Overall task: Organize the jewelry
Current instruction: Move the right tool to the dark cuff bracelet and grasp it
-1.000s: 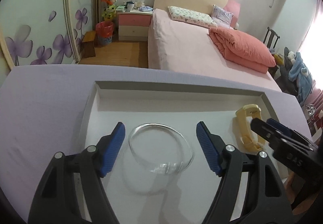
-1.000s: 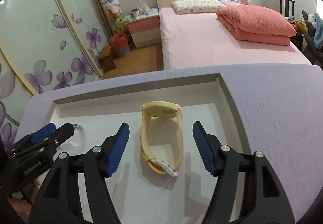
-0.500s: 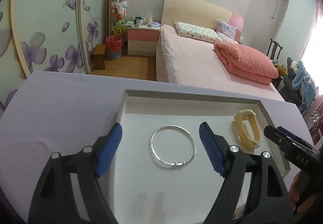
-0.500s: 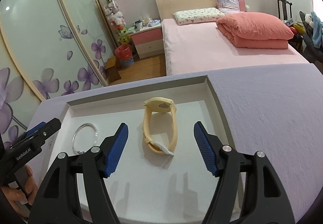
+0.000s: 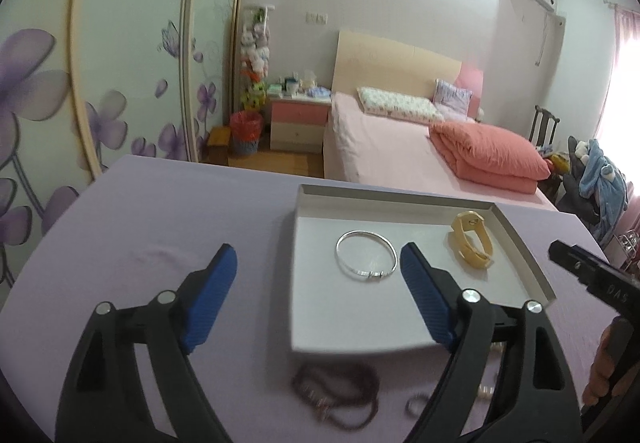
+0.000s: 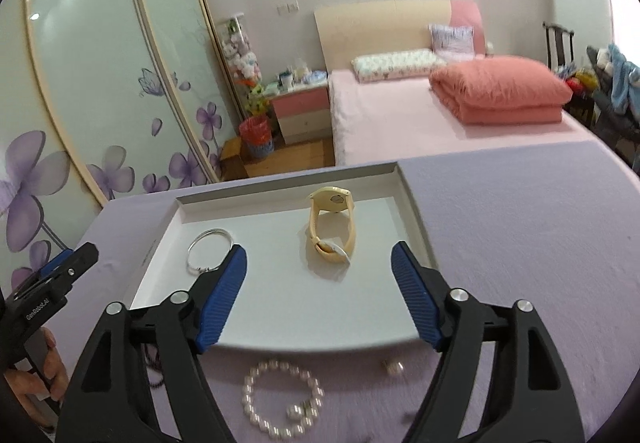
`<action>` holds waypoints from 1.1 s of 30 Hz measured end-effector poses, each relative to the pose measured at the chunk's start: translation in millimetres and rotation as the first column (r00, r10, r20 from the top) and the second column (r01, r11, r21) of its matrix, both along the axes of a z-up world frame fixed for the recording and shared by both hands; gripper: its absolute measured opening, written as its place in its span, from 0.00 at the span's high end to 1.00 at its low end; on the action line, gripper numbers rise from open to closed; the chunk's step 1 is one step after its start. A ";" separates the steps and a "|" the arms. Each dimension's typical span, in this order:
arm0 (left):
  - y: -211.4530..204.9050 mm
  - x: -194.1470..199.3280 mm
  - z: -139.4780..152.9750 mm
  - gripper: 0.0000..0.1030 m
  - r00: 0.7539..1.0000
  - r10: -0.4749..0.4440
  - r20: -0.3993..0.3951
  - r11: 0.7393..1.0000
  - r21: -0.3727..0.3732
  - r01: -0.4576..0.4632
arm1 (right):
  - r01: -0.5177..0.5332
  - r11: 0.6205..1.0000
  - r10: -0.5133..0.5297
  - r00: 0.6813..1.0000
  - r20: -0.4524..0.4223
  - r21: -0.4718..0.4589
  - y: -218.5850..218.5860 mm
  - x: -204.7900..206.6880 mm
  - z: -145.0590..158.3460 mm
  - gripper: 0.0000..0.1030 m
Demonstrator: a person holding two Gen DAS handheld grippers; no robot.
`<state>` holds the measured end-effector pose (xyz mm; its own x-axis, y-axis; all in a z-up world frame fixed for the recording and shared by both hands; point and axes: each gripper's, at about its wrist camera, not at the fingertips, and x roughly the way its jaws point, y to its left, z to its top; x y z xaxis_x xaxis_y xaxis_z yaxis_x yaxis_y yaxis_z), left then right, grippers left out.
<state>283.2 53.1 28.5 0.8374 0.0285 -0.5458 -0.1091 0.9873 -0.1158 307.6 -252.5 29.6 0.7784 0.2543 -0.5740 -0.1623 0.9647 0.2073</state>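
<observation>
A shallow white tray (image 5: pixel 316 299) (image 6: pixel 276 307) lies on the lilac tabletop. In it rest a silver bangle (image 5: pixel 366 257) (image 6: pixel 209 251) and a pale yellow watch (image 5: pixel 472 243) (image 6: pixel 332 227). In front of the tray, on the cloth, lie a dark bead necklace (image 5: pixel 340 387), a pearl bracelet (image 6: pixel 282 399) and a small pearl stud (image 6: pixel 394 367). My left gripper (image 5: pixel 316 283) hangs back from the tray's left edge, jaws opening, with nothing between them. My right gripper (image 6: pixel 318 283) hovers over the tray's near part, jaws opening and holding nothing.
A lilac cloth (image 5: pixel 168 211) covers the table. Beyond its far edge stand a pink bed (image 5: pixel 400 147), a nightstand (image 5: pixel 298 119) and floral wardrobe doors (image 6: pixel 100 91). A person's hand (image 6: pixel 44 359) holds the left gripper's handle.
Both grippers have drawn back and risen away from the tray, leaving bangle and watch lying in it. Their jaws stand wider. Necklace and pearl bracelet have come into view.
</observation>
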 end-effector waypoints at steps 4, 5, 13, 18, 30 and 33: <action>3.3 -50.0 -0.7 0.18 0.998 0.014 0.064 1.000 0.003 -0.015 | -0.002 1.000 0.003 0.997 0.073 -0.016 -8.0 -41.4 3.0 0.20; 4.2 -59.0 -1.5 0.16 0.997 0.014 0.075 1.000 -0.003 -0.014 | -0.003 1.000 0.004 0.996 0.084 -0.018 -9.3 -48.3 2.8 0.20; -1.5 -121.8 -23.5 0.15 0.997 -0.027 0.072 0.999 -0.044 0.030 | -0.012 1.000 0.012 0.998 0.064 -0.001 -23.7 -100.8 -18.4 0.20; -8.8 -148.5 -32.0 0.11 0.995 -0.035 0.094 0.998 -0.050 0.039 | 0.011 0.999 -0.010 0.999 0.032 -0.039 -31.4 -126.0 -32.4 0.20; -19.1 -173.5 -52.3 0.09 0.996 -0.053 0.068 0.998 -0.023 0.055 | 0.046 0.993 -0.063 0.985 -0.161 -0.105 -44.8 -130.2 -74.2 0.15; -21.2 -171.4 -55.6 0.09 0.997 -0.058 0.057 0.998 -0.015 0.059 | 0.039 0.987 -0.069 0.978 -0.196 -0.156 -40.3 -122.2 -81.1 0.15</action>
